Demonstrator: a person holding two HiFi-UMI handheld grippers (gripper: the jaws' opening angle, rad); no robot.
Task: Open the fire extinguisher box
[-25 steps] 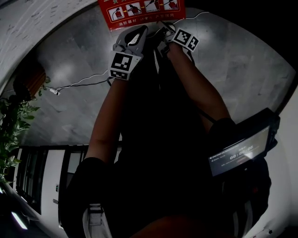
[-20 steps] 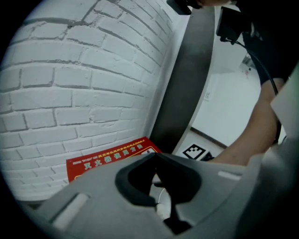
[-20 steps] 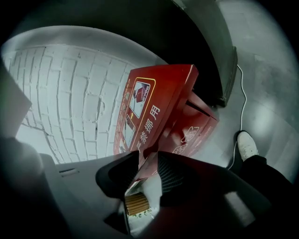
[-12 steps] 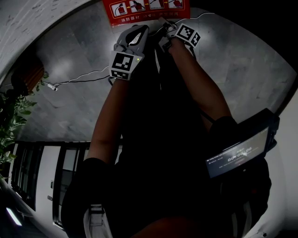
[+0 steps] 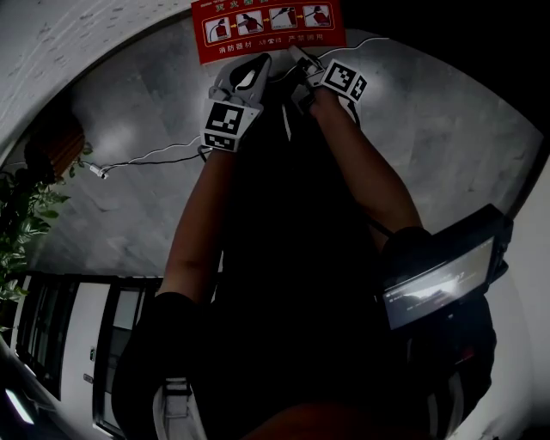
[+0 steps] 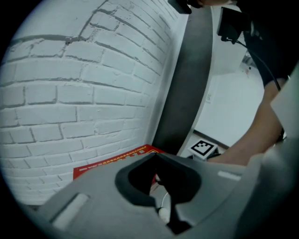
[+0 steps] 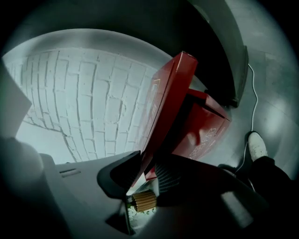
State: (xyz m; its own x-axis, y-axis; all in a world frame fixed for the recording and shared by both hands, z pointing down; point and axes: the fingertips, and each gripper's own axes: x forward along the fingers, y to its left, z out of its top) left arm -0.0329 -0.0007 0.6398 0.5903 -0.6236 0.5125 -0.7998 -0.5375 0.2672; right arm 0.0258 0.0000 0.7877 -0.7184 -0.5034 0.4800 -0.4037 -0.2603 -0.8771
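The red fire extinguisher box (image 5: 271, 26) stands against the white brick wall at the top of the head view, with a picture label on its lid. My right gripper (image 5: 301, 60) is at its front edge. In the right gripper view the red lid (image 7: 166, 107) runs edge-on between the jaws of my right gripper (image 7: 145, 175), tilted away from the box body (image 7: 208, 133). The jaws are closing and press on the lid's edge. My left gripper (image 5: 258, 64) hovers just left of it. Its jaws (image 6: 161, 179) stand slightly apart with nothing between them, and the box (image 6: 112, 161) lies beyond.
A white brick wall (image 6: 70, 93) rises behind the box, with a dark pillar (image 6: 187, 84) beside it. A white cable (image 5: 146, 157) trails over the grey floor. A leafy plant (image 5: 21, 223) stands at the left. The person's shoe (image 7: 257, 144) is close to the box.
The head view has wobbled a little, so the box sits slightly lower in it. Both grippers have stayed at the box's front edge.
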